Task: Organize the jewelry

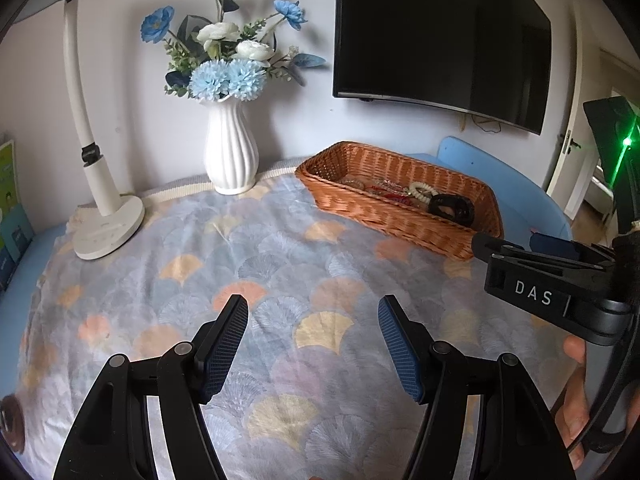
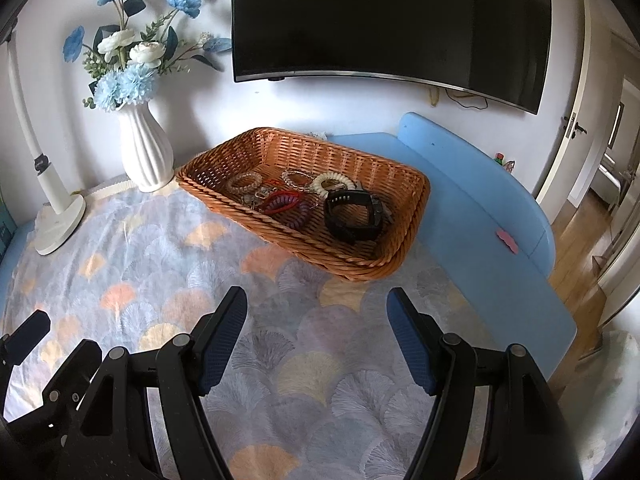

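Left wrist view
Currently, left gripper: the left gripper [image 1: 313,322] stands apart in the lower middle of the frame with nothing between its blue pads, above the patterned cloth [image 1: 224,240] on the worktop.
Jewelry: the pile of jewelry [image 1: 404,191] lies inside the wicker basket [image 1: 384,222] at centre right; only the tops of the pieces show over the near wall.
Risk, near wall: from this low angle a straight reach would likely meet the basket wall first and push it along the soft cloth.
Risk, vase: the white vase [image 1: 231,150] stands just left of the basket; a shoved basket or a wide sweep could tip it.
Risk, other tool: the right gripper [image 1: 532,280] fills the right edge, a hand [image 1: 574,394] below it; both going for the basket together could collide.

Right wrist view
Right gripper: the right gripper [image 2: 316,312] is likewise spread wide and empty, lower middle of the frame.
Jewelry: bracelets, a red coiled cord [image 2: 284,202] and a black watch [image 2: 354,212] lie touching and overlapping on the basket floor.
Risk, tangle: a pinch on one piece may drag its neighbours up with it.
Risk, edge: the basket's right end sits near the cloth's border by the blue surface [image 2: 472,184]; a dropped piece could slide off toward the floor.
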Action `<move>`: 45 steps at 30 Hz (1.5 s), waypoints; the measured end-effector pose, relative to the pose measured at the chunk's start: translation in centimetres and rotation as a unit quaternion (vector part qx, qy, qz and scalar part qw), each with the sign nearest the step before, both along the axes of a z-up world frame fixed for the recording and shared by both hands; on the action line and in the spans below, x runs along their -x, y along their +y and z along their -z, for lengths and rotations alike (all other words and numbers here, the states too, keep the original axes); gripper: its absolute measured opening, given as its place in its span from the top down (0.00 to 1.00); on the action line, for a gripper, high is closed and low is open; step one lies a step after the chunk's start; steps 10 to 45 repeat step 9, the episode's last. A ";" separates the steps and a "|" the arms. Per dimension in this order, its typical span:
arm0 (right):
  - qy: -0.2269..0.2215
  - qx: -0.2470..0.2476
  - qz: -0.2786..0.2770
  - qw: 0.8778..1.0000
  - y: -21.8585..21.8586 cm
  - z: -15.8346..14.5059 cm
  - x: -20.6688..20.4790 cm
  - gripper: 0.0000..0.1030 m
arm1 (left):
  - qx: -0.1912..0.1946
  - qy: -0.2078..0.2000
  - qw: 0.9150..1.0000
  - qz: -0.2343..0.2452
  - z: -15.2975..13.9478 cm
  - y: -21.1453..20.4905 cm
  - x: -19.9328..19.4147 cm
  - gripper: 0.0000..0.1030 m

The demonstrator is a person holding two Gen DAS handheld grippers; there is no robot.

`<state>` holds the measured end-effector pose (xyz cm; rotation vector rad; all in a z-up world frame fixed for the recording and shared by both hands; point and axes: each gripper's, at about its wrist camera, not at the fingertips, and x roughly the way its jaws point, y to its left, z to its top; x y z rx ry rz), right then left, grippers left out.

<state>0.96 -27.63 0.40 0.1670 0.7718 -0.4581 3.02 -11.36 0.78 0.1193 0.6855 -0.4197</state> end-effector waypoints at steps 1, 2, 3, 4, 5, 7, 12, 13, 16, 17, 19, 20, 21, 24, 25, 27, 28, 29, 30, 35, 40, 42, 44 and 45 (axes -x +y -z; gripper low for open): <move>0.001 -0.001 -0.001 1.000 0.1 0.0 -0.1 0.28 | -0.001 0.000 1.000 -0.002 0.0 0.0 -0.1 0.33; 0.001 -0.002 -0.001 1.000 0.1 0.1 -0.1 0.28 | -0.001 0.000 1.000 -0.004 0.0 0.1 -0.2 0.33; 0.003 -0.002 -0.003 1.000 0.2 0.2 -0.2 0.28 | 0.000 -0.002 1.000 -0.006 0.1 0.3 -0.2 0.33; 0.004 -0.001 -0.004 1.000 0.3 0.2 -0.3 0.28 | 0.001 -0.006 1.000 -0.009 0.0 0.4 -0.2 0.33; 0.005 0.000 -0.004 1.000 0.4 0.2 -0.4 0.28 | 0.000 -0.013 1.000 -0.014 0.0 0.6 -0.2 0.33; 0.007 0.004 -0.006 1.000 0.8 0.3 -0.5 0.28 | -0.003 -0.022 1.000 -0.021 0.0 0.9 -0.1 0.33; 0.007 0.006 -0.009 1.000 1.0 0.2 -0.5 0.28 | -0.006 -0.024 1.000 -0.015 0.0 1.0 -0.2 0.33; 0.007 0.006 -0.009 1.000 1.0 0.2 -0.5 0.28 | -0.006 -0.024 1.000 -0.015 0.0 1.0 -0.2 0.33; 0.007 0.006 -0.009 1.000 1.0 0.2 -0.5 0.28 | -0.006 -0.024 1.000 -0.015 0.0 1.0 -0.2 0.33; 0.007 0.006 -0.009 1.000 1.0 0.2 -0.5 0.28 | -0.006 -0.024 1.000 -0.015 0.0 1.0 -0.2 0.33; 0.007 0.006 -0.009 1.000 1.0 0.2 -0.5 0.28 | -0.006 -0.024 1.000 -0.015 0.0 1.0 -0.2 0.33; 0.007 0.006 -0.009 1.000 1.0 0.2 -0.5 0.28 | -0.006 -0.024 1.000 -0.015 0.0 1.0 -0.2 0.33; 0.007 0.006 -0.009 1.000 1.0 0.2 -0.5 0.28 | -0.006 -0.024 1.000 -0.015 0.0 1.0 -0.2 0.33; 0.007 0.006 -0.009 1.000 1.0 0.2 -0.5 0.28 | -0.006 -0.024 1.000 -0.015 0.0 1.0 -0.2 0.33; 0.007 0.006 -0.009 1.000 1.0 0.2 -0.5 0.28 | -0.006 -0.024 1.000 -0.015 0.0 1.0 -0.2 0.33; 0.007 0.006 -0.009 1.000 1.0 0.2 -0.5 0.28 | -0.006 -0.024 1.000 -0.015 0.0 1.0 -0.2 0.33; 0.007 0.006 -0.009 1.000 1.0 0.2 -0.5 0.28 | -0.006 -0.024 1.000 -0.015 0.0 1.0 -0.2 0.33; 0.007 0.006 -0.009 1.000 1.0 0.2 -0.5 0.28 | -0.006 -0.024 1.000 -0.015 0.0 1.0 -0.2 0.33; 0.007 0.006 -0.009 1.000 1.0 0.2 -0.5 0.28 | -0.006 -0.024 1.000 -0.015 0.0 1.0 -0.2 0.33; 0.007 0.006 -0.009 1.000 1.0 0.2 -0.5 0.28 | -0.006 -0.024 1.000 -0.015 0.0 1.0 -0.2 0.33; 0.007 0.006 -0.009 1.000 1.0 0.2 -0.5 0.28 | -0.006 -0.024 1.000 -0.015 0.0 1.0 -0.2 0.33; 0.007 0.006 -0.009 1.000 1.0 0.2 -0.5 0.28 | -0.006 -0.024 1.000 -0.015 0.0 1.0 -0.2 0.33; 0.007 0.006 -0.009 1.000 1.0 0.2 -0.5 0.28 | -0.006 -0.024 1.000 -0.015 0.0 1.0 -0.2 0.33; 0.007 0.006 -0.009 1.000 1.0 0.2 -0.5 0.28 | -0.006 -0.024 1.000 -0.015 0.0 1.0 -0.2 0.33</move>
